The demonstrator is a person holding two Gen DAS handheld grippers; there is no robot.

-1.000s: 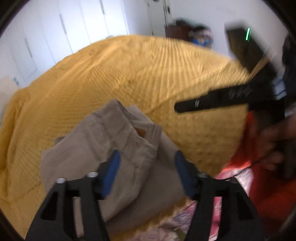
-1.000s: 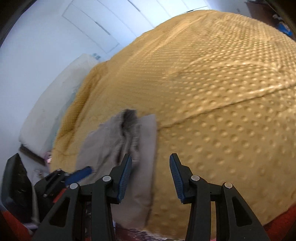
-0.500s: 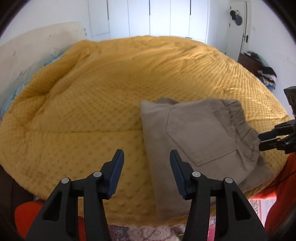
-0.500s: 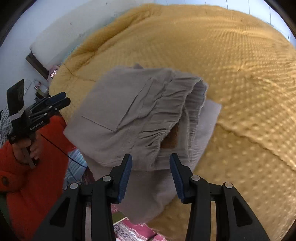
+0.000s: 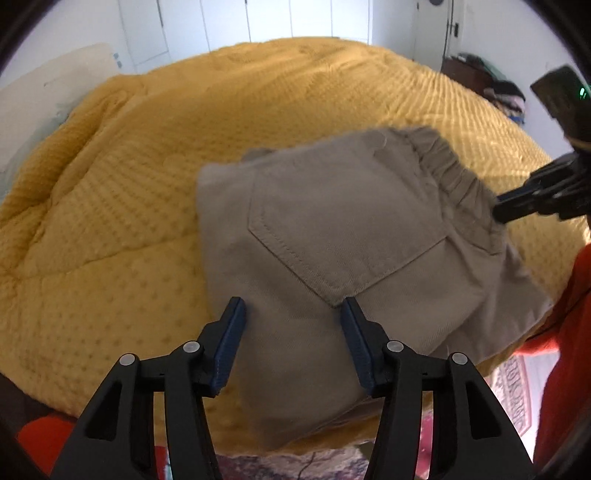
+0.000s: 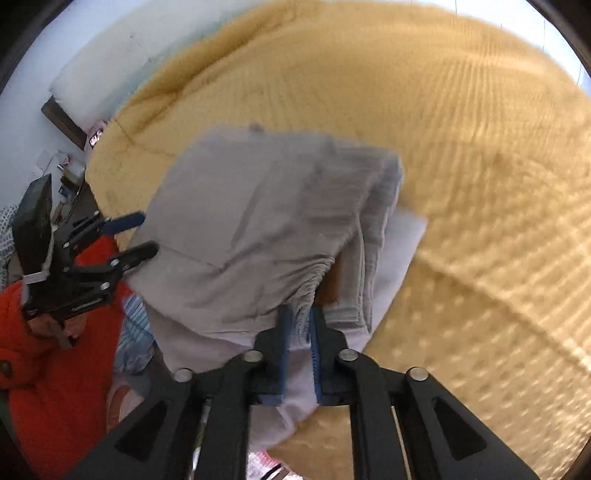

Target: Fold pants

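- We see the folded beige pants (image 5: pixel 332 251) in the centre and right of the left wrist view, lying on the yellow blanket (image 5: pixel 129 203) near its lower edge, back pocket (image 5: pixel 332 221) facing up.
- Our left gripper (image 5: pixel 291 332) sits at the bottom centre of that view, its blue-padded jaws spread wide with pants fabric showing between them; whether the pads touch the cloth we cannot tell.
- In the right wrist view, our right gripper (image 6: pixel 298 334) at the bottom centre is clamped on the gathered elastic waistband (image 6: pixel 314 280) of the pants (image 6: pixel 240 229).
- The person's orange sleeve (image 6: pixel 48 362) fills the lower left of the right wrist view.
- White closet doors (image 5: pixel 288 18) run along the top of the left wrist view.
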